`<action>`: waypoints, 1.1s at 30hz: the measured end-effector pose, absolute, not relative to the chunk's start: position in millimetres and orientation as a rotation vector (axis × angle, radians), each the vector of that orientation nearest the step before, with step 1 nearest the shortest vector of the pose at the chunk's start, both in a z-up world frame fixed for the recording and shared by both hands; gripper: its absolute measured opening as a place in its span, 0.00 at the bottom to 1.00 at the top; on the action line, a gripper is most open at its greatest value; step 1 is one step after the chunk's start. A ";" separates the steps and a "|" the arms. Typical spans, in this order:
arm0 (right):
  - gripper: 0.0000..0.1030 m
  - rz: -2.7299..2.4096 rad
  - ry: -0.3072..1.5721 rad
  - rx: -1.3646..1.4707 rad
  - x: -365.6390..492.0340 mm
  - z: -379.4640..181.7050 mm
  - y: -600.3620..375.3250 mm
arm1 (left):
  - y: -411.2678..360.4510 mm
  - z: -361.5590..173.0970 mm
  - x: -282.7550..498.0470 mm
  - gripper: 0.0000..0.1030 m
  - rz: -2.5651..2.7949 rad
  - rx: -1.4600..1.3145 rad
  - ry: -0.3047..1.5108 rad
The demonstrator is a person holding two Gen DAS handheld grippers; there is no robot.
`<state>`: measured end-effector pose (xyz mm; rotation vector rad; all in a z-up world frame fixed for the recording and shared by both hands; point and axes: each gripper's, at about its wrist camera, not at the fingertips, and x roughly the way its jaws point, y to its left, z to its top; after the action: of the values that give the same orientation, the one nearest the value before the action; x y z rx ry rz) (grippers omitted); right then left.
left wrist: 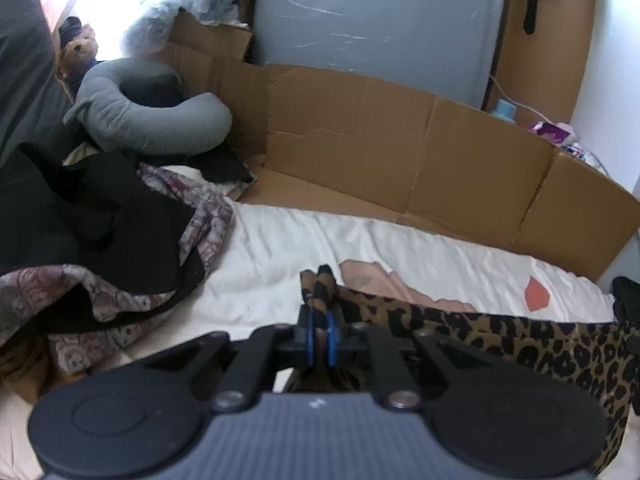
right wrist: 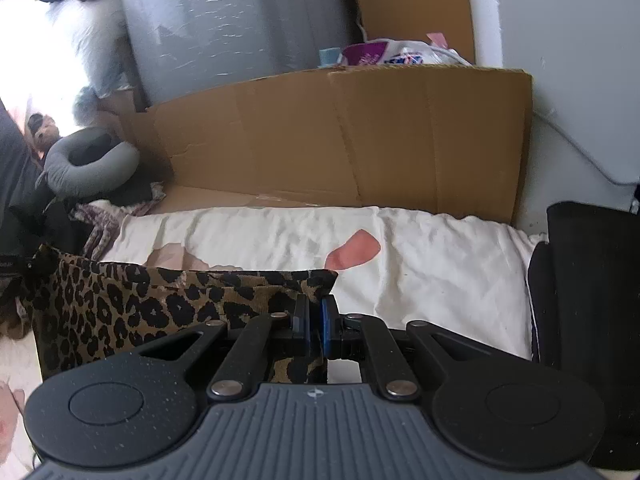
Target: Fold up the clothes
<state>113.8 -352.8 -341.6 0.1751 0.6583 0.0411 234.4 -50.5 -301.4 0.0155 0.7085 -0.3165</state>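
The leopard-print garment was stretched between the two grippers, above a white bed sheet with pink patches. Its long axis ran from side to side, from one gripper to the other, parallel to the cardboard wall at the far side of the bed.

The left gripper had its fingers pressed together on one end of the upper edge; a small bunch of the cloth stood up just beyond the blue pads. From there the cloth ran away to the right in the left wrist view. The right gripper was also closed, and it pinched the opposite corner of the same edge; in the right wrist view the cloth ran away to the left and hung down below the fingers.

So each hand held one end, and neither was nearer to the middle. In my judgement, the next move depended on this line between the two grips: the edge looked nearly straight and tight. This would fit either laying the garment flat or bringing one end over to the other.

A pile of dark and floral clothes lay on the left of the bed, apart from the held garment.
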 end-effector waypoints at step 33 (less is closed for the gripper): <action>0.04 0.065 0.884 0.169 190.5 -426.8 -350.9 | -76.8 -397.9 294.1 0.12 -0.283 0.138 0.926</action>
<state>190.5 -350.9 -426.8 0.1688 0.8845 0.0645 294.0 -76.8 -397.9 0.1380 0.9255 -0.2834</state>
